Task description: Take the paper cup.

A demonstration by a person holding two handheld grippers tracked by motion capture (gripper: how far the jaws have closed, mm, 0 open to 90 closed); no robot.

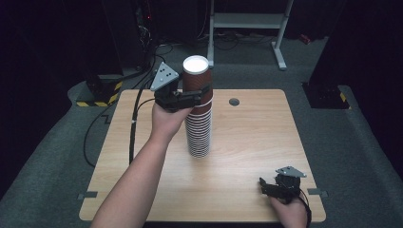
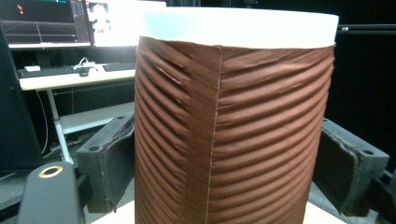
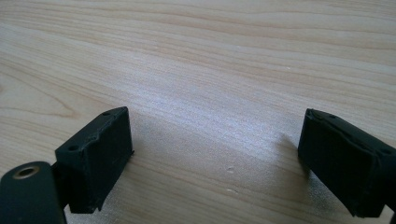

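Note:
A tall stack of brown ribbed paper cups (image 1: 198, 121) with white rims stands in the middle of the wooden table (image 1: 256, 137). My left gripper (image 1: 197, 95) is shut on the top cup (image 1: 196, 78) of the stack, one pad on each side of its brown wall. In the left gripper view the top cup (image 2: 233, 130) sits between the two black pads (image 2: 109, 163), which press against it. My right gripper (image 1: 271, 186) rests low at the table's front right corner, open. In the right gripper view its jaws (image 3: 215, 163) stand wide apart over bare wood.
A small dark grommet hole (image 1: 234, 101) sits in the table's far edge area. A white metal frame (image 1: 247, 23) stands on the floor behind the table. Cables (image 1: 133, 128) trail off the table's left side. A desk with monitors (image 2: 56, 42) shows far off.

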